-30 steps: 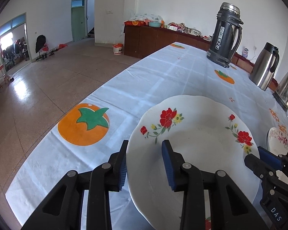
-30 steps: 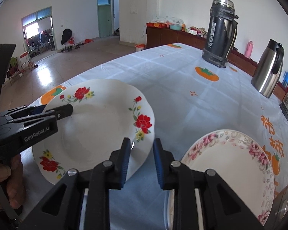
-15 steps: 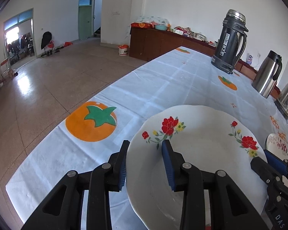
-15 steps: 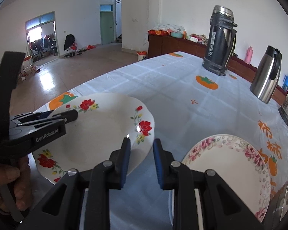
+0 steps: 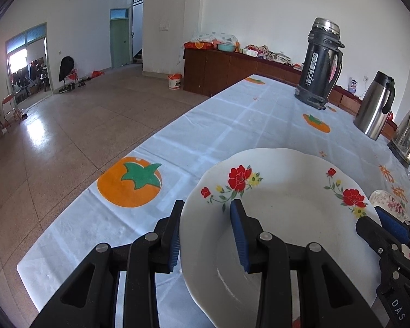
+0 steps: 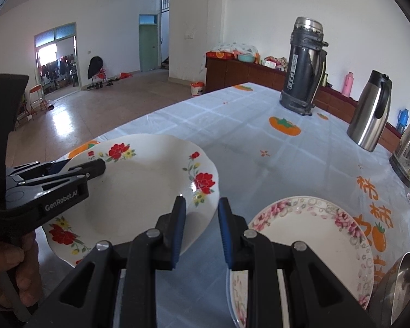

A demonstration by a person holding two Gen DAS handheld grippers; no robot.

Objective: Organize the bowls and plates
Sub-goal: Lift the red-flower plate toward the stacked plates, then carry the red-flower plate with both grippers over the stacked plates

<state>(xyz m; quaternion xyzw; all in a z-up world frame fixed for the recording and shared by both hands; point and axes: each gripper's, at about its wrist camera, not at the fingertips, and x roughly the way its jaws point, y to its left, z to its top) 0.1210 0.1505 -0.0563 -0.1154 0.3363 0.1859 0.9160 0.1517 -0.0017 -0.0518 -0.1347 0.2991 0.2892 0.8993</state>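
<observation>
Here the left gripper (image 5: 205,224) has its jaws clamped across the near rim of the red-flowered plate (image 5: 287,205), one blue pad under the edge and one inside the dish, and the plate sits tilted above the table (image 5: 218,125) at its near left corner. The left view shows the large orange fruit print (image 5: 129,181) on the cloth beside the plate and only a sliver of the pink-flowered plate (image 5: 386,201) behind the right gripper (image 5: 380,224). The right view shows far more: the whole pink-flowered plate (image 6: 309,235) lying flat on the cloth to the right, a metal bowl (image 6: 401,281) at the lower right edge, and a hand (image 6: 11,268) wrapped round the handle of the left gripper (image 6: 95,165). The right gripper (image 6: 201,210) is narrowly parted with nothing between the pads, its left finger just over the red-flowered plate (image 6: 139,191) at its right edge. "GenRobot.AI" reads on the side of the left gripper in the right view, and "DAS" on the right gripper in the left view. The tall dark flask (image 6: 304,68) carries vertical lettering too small to read, and orange characters (image 6: 374,199) are printed on the cloth.
</observation>
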